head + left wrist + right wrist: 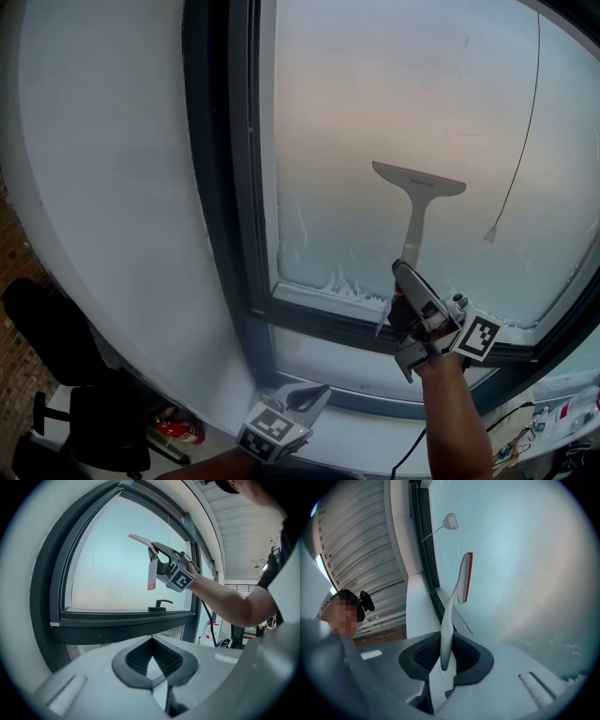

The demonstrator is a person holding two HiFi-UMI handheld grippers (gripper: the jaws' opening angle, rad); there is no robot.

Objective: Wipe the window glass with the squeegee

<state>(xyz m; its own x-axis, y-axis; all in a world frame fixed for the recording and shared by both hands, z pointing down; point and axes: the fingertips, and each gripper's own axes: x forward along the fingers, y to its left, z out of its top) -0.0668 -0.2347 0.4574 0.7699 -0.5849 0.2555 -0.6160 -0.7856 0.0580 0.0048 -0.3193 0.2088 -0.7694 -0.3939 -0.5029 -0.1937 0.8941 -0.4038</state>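
Clamping one squeegee (416,211) — right claw (442,660).

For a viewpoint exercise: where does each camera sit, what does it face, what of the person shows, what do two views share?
Head view: on the head, faces the window glass; right gripper, right forearm, left gripper show.
Left gripper view: on the shut left gripper, faces the window glass; right forearm shows.
Right gripper view: along the gripped squeegee up the glass; the person's head shows.
All three share the squeegee.

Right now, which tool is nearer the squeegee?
Right. The right tool grips the squeegee by its handle at the glass; the left tool hangs low, below the window frame, apart from it.
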